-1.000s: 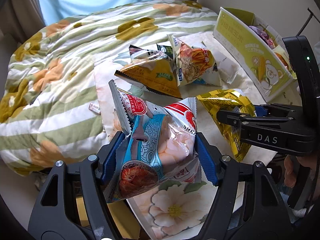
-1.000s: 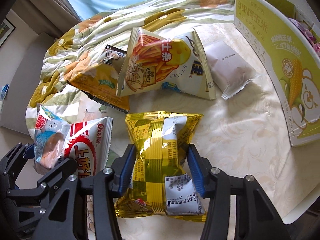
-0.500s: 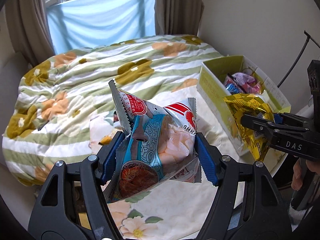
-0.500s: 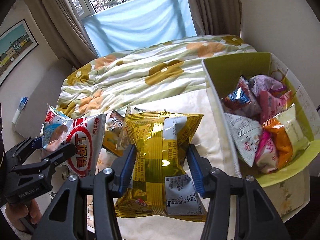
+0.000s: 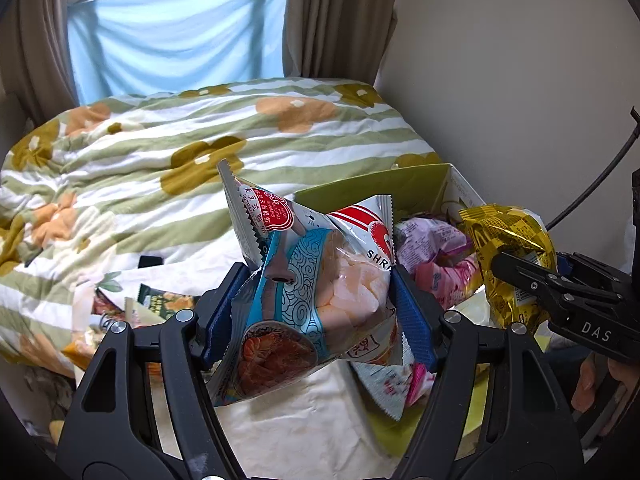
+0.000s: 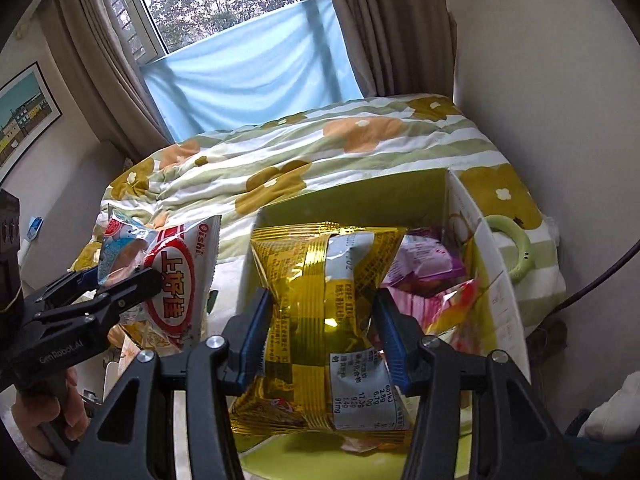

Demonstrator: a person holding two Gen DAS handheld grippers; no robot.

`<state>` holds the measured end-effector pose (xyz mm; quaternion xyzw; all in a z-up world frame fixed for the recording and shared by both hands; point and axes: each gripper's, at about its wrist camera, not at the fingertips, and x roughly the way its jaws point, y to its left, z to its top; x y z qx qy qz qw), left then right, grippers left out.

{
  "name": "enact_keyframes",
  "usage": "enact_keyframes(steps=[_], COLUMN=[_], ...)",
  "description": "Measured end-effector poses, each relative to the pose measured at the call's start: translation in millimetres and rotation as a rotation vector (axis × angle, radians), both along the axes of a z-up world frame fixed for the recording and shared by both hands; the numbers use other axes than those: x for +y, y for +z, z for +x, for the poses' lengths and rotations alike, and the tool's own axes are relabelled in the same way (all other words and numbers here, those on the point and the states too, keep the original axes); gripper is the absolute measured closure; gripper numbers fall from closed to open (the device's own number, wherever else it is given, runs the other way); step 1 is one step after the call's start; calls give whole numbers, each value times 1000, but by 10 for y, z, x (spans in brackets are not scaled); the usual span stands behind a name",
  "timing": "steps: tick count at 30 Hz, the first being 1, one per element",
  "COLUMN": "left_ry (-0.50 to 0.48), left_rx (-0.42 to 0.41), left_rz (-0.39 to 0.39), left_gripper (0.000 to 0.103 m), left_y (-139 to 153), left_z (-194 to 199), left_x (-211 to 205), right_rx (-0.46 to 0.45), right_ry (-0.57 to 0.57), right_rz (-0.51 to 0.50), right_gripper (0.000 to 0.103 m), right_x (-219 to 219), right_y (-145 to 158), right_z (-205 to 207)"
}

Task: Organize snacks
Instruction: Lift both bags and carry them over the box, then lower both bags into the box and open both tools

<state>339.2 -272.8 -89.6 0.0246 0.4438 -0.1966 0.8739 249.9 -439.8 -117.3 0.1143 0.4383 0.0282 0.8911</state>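
The left tool (image 5: 320, 300) is clenched on a red, white and blue shrimp-chip bag (image 5: 316, 280), held in the air just left of the green cardboard box (image 6: 360, 196); the right tool (image 6: 324, 328) is clenched on a gold snack packet (image 6: 324, 304), hanging over the open box; a hand (image 6: 52, 412) grips the left tool's handle; inside the box lie pink and purple packets (image 6: 424, 264); a few more packets (image 5: 160, 300) rest on the cream desk (image 5: 300, 428) at lower left; beyond is a bed with a floral striped duvet (image 5: 200, 132), then the blue-covered window (image 6: 248, 68).
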Motion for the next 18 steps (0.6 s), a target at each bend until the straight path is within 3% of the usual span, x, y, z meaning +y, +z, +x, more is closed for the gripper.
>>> enact_keyframes(steps=[7, 9, 11, 18], left_ry=[-1, 9, 37, 95], left_rx=[102, 117, 124, 109], left_rz=[-42, -61, -41, 45], left_gripper=[33, 28, 1, 0], left_y=[-334, -388, -447, -515], left_z=[460, 539, 607, 438], left_x=[-696, -797, -884, -632], right_rx=[41, 53, 62, 76], right_ry=[8, 4, 0, 8], right_rz=[19, 29, 39, 59], right_gripper=[55, 55, 55, 55], right_x=[-507, -605, -672, -750], right_y=[-118, -157, -193, -276], right_z=[265, 314, 354, 380])
